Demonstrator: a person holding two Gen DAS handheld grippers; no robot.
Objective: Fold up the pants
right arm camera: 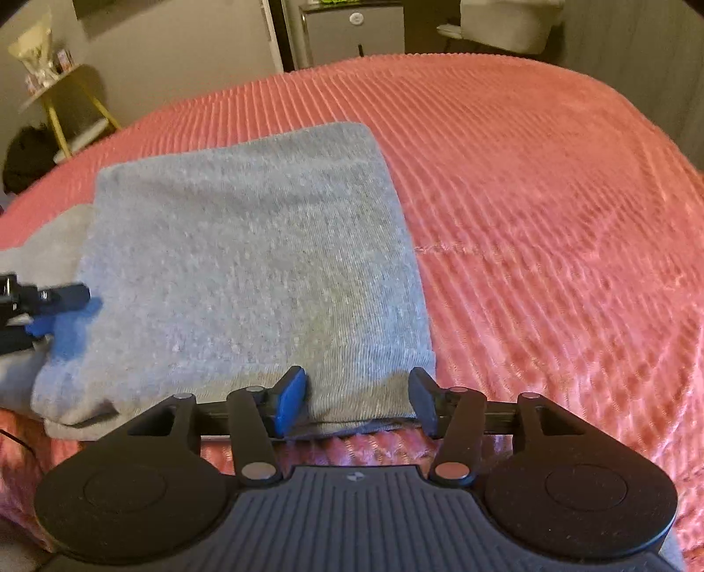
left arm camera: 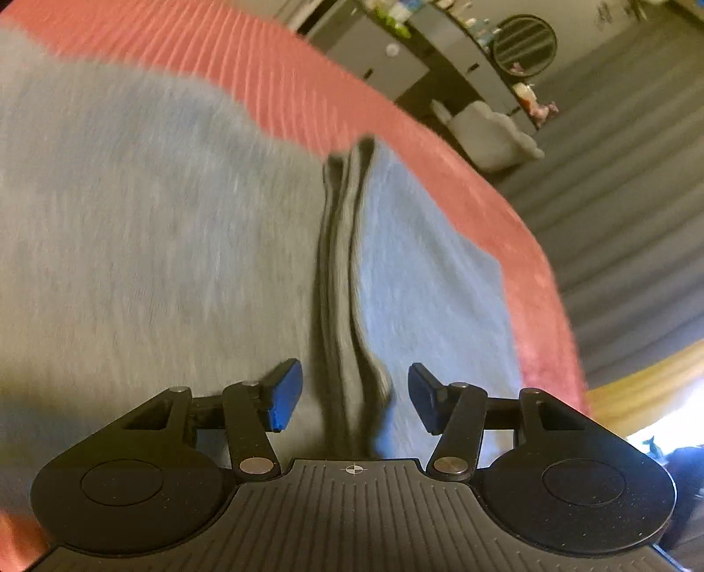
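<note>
Grey pants (right arm camera: pixel 246 273) lie folded into a rough rectangle on a pink ribbed bedspread (right arm camera: pixel 550 220). My right gripper (right arm camera: pixel 357 402) is open at the fold's near edge, its blue-padded fingers on either side of the near right corner. My left gripper (left arm camera: pixel 355 398) is open over the pants (left arm camera: pixel 154 242), straddling a raised edge of stacked fabric layers (left arm camera: pixel 343 264). The left gripper also shows in the right wrist view (right arm camera: pixel 48 308) at the left side of the fold.
The bedspread (left arm camera: pixel 440 145) fills both views. Beyond the bed stand grey cabinets (right arm camera: pixel 352 31), a pale armchair (left arm camera: pixel 488 132) and shelves with small items (left arm camera: pixel 523 48). A yellow-legged side table (right arm camera: pixel 66 101) stands at the far left.
</note>
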